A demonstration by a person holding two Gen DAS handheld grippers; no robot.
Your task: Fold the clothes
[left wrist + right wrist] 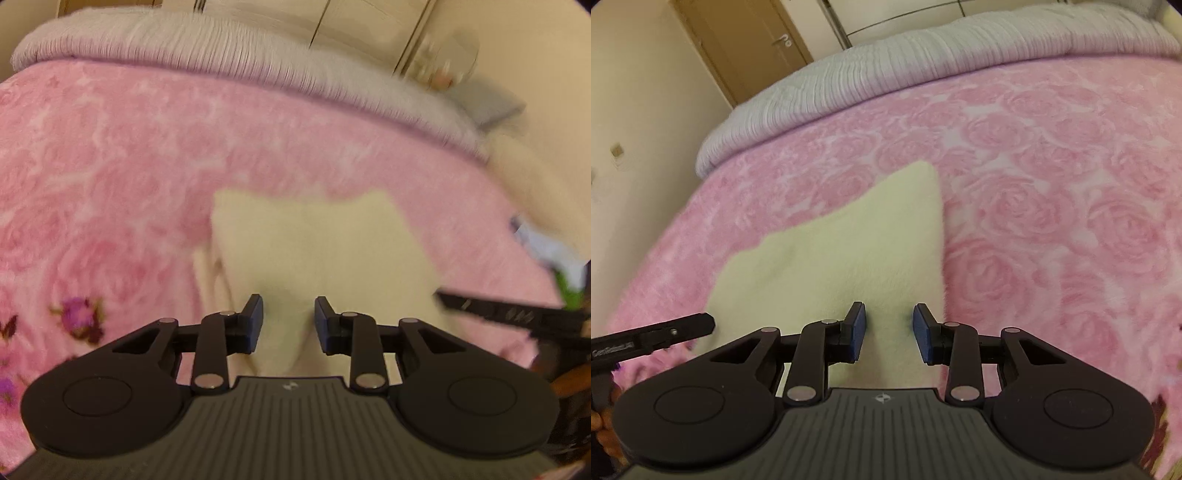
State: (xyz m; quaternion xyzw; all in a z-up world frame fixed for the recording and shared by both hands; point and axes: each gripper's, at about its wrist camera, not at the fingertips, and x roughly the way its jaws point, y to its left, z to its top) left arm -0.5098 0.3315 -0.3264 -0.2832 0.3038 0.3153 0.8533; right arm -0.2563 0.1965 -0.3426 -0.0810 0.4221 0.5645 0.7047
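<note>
Cloth [317, 243] on the bed, two claws just over its near edge.

Soft and fluffy, the pale yellow cloth looks light and floppy, so it should bend and sag when lifted and will not break. It lies flat on the pink blanket [110, 155], partly folded, with a pointed corner far up in the right view. Best spots to grab, I think, are the near edge or the corners, taking only the top layer so the blanket stays down. Left claw [289, 321] is a little open, its blue pads on each side of a raised fold of cloth but not pinching it. Right claw [889, 330] is a little open too, over the cloth near its right edge, and holds nothing. Whether the tips touch the cloth is hard to tell.
</note>
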